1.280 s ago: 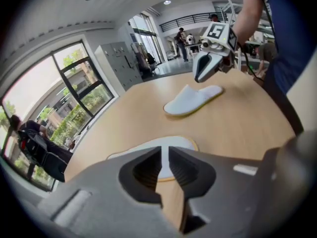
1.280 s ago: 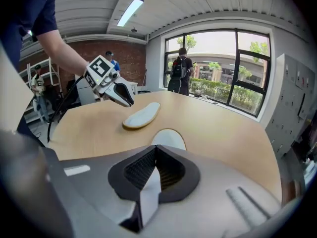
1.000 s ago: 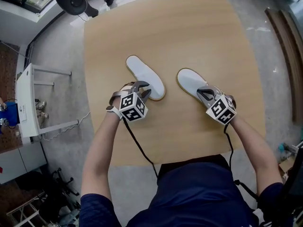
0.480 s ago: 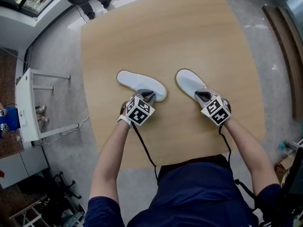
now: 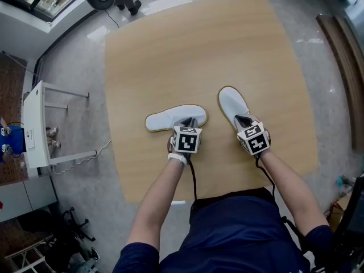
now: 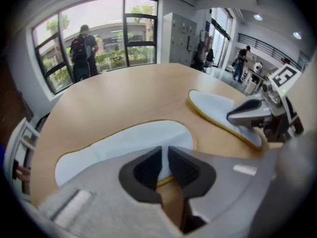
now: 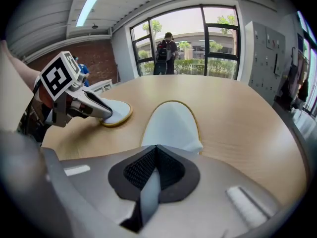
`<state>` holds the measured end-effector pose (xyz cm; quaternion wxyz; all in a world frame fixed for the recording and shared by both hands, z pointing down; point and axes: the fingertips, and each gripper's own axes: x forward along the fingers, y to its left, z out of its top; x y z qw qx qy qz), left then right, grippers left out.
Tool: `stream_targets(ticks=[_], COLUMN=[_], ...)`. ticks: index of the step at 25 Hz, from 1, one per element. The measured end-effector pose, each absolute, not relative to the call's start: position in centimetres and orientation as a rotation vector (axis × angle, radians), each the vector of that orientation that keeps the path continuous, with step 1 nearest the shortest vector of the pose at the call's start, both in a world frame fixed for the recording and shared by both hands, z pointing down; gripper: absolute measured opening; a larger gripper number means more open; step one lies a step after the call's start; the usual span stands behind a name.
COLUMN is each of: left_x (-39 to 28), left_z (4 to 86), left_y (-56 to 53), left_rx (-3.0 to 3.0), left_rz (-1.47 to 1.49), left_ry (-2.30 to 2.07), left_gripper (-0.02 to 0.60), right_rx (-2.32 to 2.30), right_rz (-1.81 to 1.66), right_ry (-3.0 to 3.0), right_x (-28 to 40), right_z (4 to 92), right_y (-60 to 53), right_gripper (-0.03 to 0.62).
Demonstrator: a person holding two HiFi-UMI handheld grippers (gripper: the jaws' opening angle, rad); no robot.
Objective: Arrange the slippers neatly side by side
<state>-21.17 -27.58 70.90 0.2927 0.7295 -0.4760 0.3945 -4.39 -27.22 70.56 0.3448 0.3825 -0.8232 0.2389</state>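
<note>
The job is only half done. The left tongs (image 5: pixel 187 121) have just been closing and are pinching the left slipper (image 5: pixel 168 119), which is lying sideways on the table (image 5: pixel 199 50). The right tongs (image 5: pixel 243 119) are squeezing the right slipper (image 5: pixel 232 103), which is pointing straight ahead. The left slipper is still needing a turn. The tongs are hiding both heels.

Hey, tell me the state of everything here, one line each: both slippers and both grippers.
left slipper, flat on the table, lying crosswise.
right slipper, flat on the table, pointing away from the person.
left gripper, jaws have just been closing, pinched on the left slipper's edge.
right gripper, shut on the right slipper's near end.
</note>
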Motion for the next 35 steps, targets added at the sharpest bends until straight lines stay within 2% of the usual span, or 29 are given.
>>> stream_targets(ticks=[7,13,19,22,26,29,34,35], left_x=[-20.8,-20.2,-23.4,-23.3,-23.5,-23.3,-23.9,-24.2], left_z=[69.6,64.9,64.3,64.5,66.6,68.5,69.2,69.0], left_y=[-27.1,-27.4,-28.2,-27.4,-26.3,-25.2,-25.1,-25.1], left_rx=[1.731,1.917,2.278,2.532,2.707,2.746,2.744,2.736], left_rz=[0.800,0.766,1.170,1.458,1.784,1.910,1.907,1.877], left_ry=[-1.377,-1.360,-1.241,-1.005,-0.654,-0.432,-0.446,-0.465], left_gripper=[0.044,0.044,0.044,0.044,0.065,0.115,0.126,0.131], right_rx=[1.042,1.024,1.000,0.933,0.573,0.439,0.628,0.635], right_rz=[0.624,0.657,0.673,0.389,-0.056,-0.105,-0.039,-0.019], right_ry=[-2.122,-2.127,-2.136,-2.260,-2.294,-2.213,-2.267,-2.277], right_x=[-4.7,-4.6,-4.4,-5.3,-7.8,-7.7,-6.2,-6.1], right_z=[70.6,70.8,70.3,66.2,64.5,67.0,65.8,65.4], right_y=[-26.4,-26.9,-27.1,-27.7,-27.2,-26.6,-27.7,-27.7], right_gripper=[0.006,0.006,0.006,0.006,0.006,0.006,0.006,0.043])
